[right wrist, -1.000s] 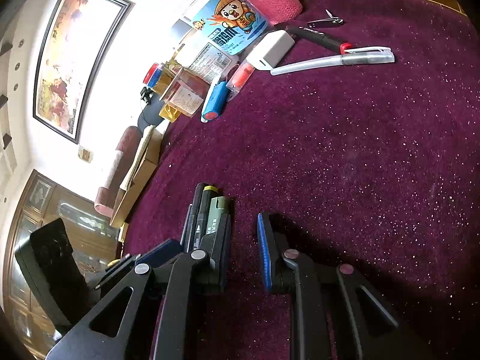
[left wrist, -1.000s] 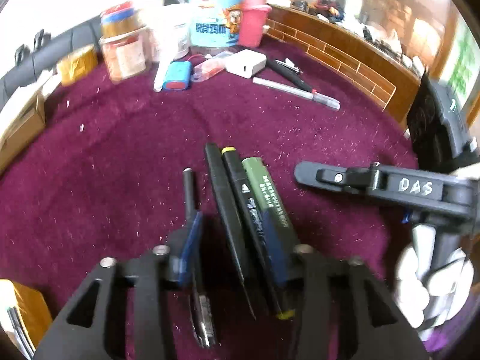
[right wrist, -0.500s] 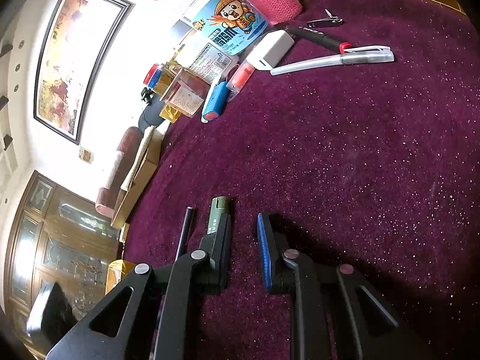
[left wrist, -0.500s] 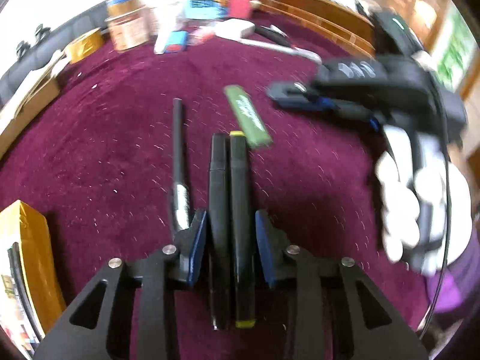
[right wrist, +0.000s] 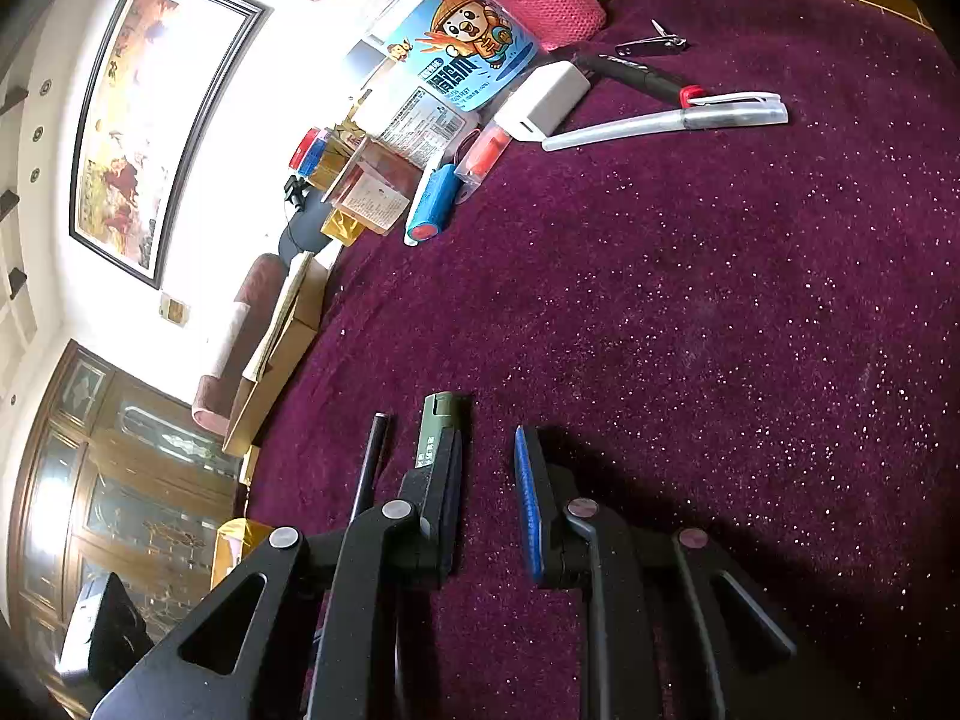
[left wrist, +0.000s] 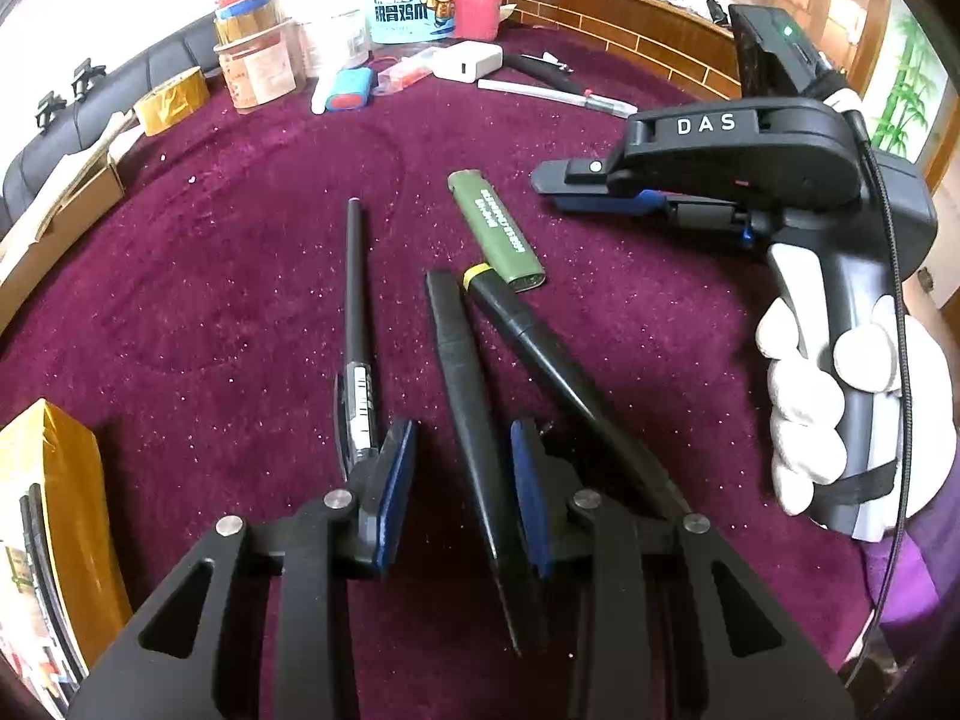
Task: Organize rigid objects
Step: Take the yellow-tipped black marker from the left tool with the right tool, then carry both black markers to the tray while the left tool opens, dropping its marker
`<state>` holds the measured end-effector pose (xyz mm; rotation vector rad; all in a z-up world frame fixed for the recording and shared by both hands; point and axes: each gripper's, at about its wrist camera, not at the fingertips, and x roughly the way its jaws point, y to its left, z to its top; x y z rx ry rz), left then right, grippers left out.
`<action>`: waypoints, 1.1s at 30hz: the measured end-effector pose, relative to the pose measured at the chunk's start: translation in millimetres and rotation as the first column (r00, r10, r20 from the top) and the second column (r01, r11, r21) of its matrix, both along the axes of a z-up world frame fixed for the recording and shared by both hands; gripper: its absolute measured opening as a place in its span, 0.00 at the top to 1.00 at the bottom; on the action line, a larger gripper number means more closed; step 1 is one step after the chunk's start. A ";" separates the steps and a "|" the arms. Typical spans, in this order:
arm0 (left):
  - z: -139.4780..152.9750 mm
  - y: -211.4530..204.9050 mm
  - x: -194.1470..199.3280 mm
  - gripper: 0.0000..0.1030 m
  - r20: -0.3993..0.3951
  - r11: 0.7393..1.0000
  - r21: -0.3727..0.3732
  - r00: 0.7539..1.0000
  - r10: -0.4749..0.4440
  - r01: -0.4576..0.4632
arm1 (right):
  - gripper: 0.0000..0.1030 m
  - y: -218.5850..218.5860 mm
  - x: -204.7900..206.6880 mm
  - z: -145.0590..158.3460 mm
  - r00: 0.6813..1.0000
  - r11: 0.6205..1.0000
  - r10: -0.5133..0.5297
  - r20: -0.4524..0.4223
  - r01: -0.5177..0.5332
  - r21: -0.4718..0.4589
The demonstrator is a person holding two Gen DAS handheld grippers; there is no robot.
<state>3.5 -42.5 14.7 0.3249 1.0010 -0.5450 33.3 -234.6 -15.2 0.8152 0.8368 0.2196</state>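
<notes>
The left gripper [left wrist: 459, 480] is matte black: two flat fingers faced with blue pads [left wrist: 396, 483], carried on triangular open-framed arms with round silver screw heads at the pivots. The right gripper [left wrist: 555, 177] has the same black build and blue pad lining, with a bulky black housing bearing the white letters "DAS" and one silver screw near its tip. Its pistol-style handle is black at the front and light grey at the back, with a black strap near its base. A thin black cable runs down beside it. The hand [left wrist: 840, 396] on that handle wears a white glove; a purple sleeve shows below.
</notes>
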 end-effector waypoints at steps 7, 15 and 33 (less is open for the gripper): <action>3.5 -4.5 -10.6 0.86 0.008 0.999 -0.031 1.000 0.014 -0.014 | 0.85 -0.5 0.3 -0.6 1.000 1.000 0.003 0.005 -0.003 0.003; 41.0 46.5 -54.1 0.88 0.003 0.949 -0.298 0.994 0.111 -0.105 | 0.85 -0.7 -0.9 -0.9 1.000 1.000 0.009 0.017 -0.009 0.000; 63.7 179.2 -118.9 0.88 0.018 0.819 -0.513 0.951 0.310 -0.257 | 0.79 132.7 -51.4 33.3 0.960 0.809 0.235 -0.153 -0.280 -0.516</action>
